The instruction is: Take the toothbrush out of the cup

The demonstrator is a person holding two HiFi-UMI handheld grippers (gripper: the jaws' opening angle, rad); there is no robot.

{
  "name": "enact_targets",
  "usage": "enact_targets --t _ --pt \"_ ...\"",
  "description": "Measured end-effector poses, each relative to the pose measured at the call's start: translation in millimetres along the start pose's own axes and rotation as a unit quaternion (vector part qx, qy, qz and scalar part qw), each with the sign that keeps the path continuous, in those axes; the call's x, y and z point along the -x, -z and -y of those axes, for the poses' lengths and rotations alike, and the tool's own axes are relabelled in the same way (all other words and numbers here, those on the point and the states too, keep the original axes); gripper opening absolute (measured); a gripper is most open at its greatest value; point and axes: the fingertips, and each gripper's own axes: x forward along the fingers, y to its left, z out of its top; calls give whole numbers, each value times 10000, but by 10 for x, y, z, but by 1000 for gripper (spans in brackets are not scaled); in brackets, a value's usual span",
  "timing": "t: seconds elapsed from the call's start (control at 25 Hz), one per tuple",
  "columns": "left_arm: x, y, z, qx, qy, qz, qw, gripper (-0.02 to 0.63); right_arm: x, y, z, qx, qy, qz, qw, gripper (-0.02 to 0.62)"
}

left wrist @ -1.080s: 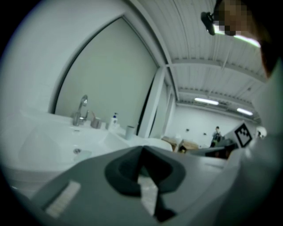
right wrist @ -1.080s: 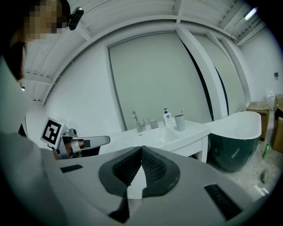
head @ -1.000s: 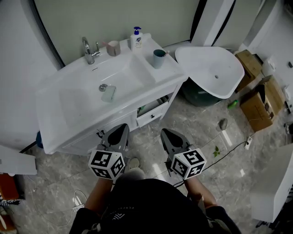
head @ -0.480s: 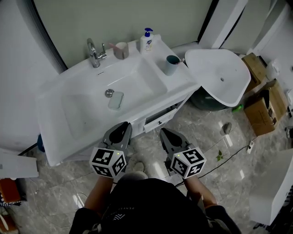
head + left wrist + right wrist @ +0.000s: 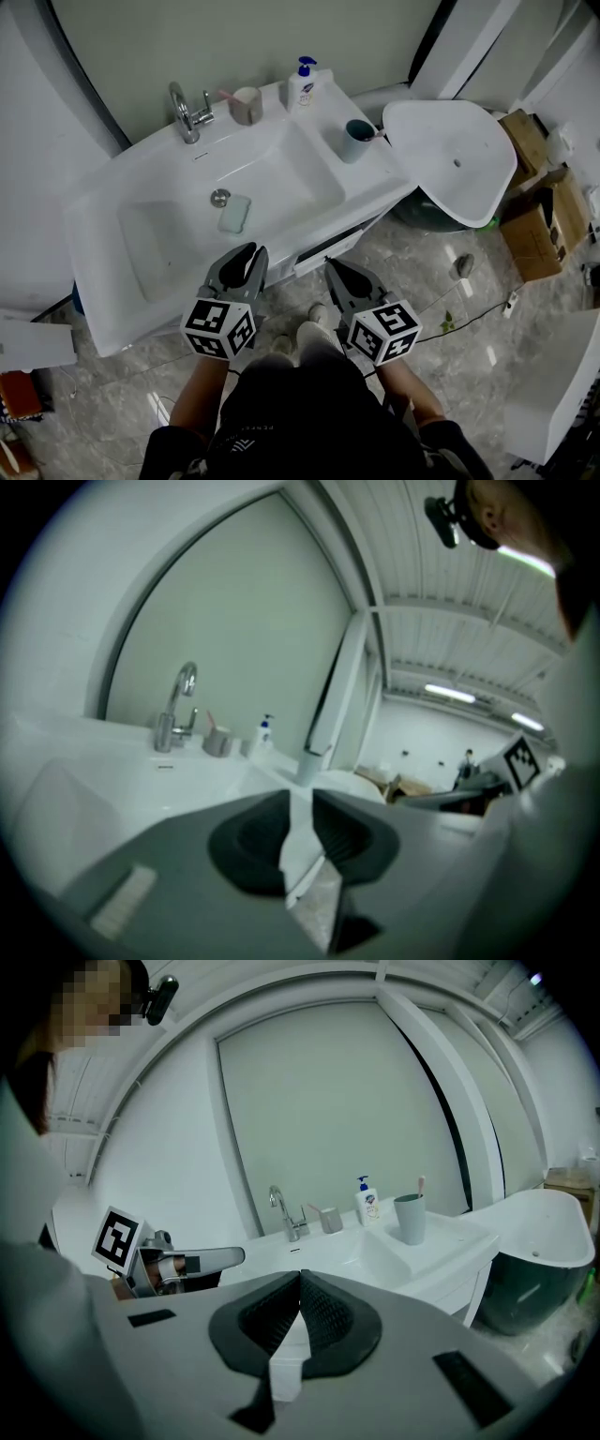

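The left gripper (image 5: 247, 251), whose jaws have just been parting with nothing between them, and the right gripper (image 5: 329, 264), clenched and empty, hang before the sink (image 5: 169, 234). Well ahead and right of both, the cup (image 5: 357, 142) holds the toothbrush (image 5: 378, 134). It is probably light, stiff and slick, so pinch its jutting end.

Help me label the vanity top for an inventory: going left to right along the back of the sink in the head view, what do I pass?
Faucet → beige cup → soap pump bottle → teal cup.
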Motion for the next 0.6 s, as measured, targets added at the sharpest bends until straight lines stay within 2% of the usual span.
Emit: enact_targets --t 0.6 --pt "-971 -340 -107 42 -725 168 9972 106 -602 -528 873 180 -658 -142 9976 2"
